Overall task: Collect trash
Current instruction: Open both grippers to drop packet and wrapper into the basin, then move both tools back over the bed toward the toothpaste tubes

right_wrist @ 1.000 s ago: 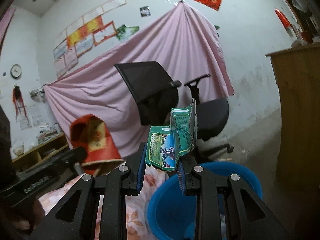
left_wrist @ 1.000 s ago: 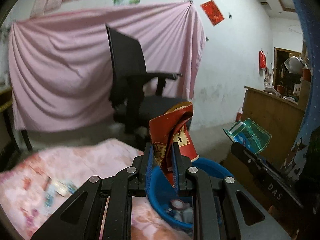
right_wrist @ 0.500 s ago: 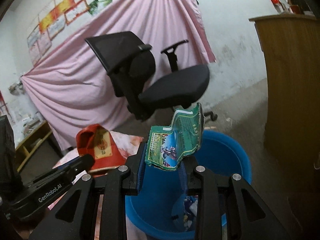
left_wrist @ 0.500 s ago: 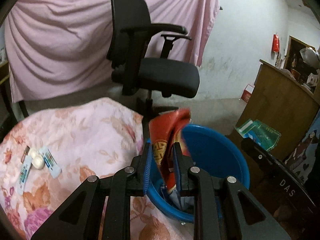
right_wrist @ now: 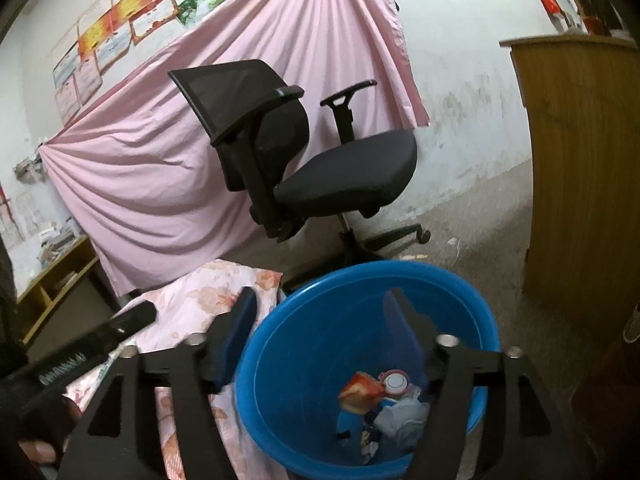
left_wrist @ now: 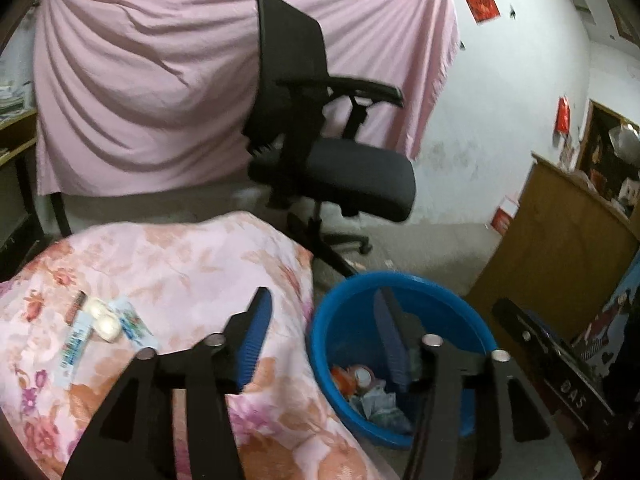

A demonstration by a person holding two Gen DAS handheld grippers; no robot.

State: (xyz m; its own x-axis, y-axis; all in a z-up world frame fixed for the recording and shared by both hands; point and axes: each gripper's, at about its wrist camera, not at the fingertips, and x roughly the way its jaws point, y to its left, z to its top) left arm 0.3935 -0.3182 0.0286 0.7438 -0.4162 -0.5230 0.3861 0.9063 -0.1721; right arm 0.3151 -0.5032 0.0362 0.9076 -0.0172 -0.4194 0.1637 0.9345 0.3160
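Both grippers have just been opening, and nothing is between their jaws now. The left gripper (left_wrist: pixel 320 316) hangs with one finger above the blue bucket (left_wrist: pixel 452 292) and the other above the flowered cloth (left_wrist: pixel 180 256) just beside the bucket. The right gripper (right_wrist: pixel 320 312) stands over the near rim of the same bucket (right_wrist: pixel 480 304), its jaws wide and released.

Inside the bucket, at the bottom, lies the collected trash: a red crumpled wrapper (right_wrist: pixel 360 392), a small round lid or cap (right_wrist: pixel 394 382), and grey crumpled paper (right_wrist: pixel 402 416). I cannot tell exactly what every piece is.

More trash waits on the flowered cloth, well apart from the bucket on its left: some small flat packets (left_wrist: pixel 76 344) and two white round pieces (left_wrist: pixel 104 320) touching each other.

I judge that the packets are light, thin and soft, so they bend easily and may slip. It seems best to pinch a packet at one free edge or corner, low against the cloth. The white pieces look rounder; a grip across the middle should hold them, but the cloth under them is soft and could be caught too.
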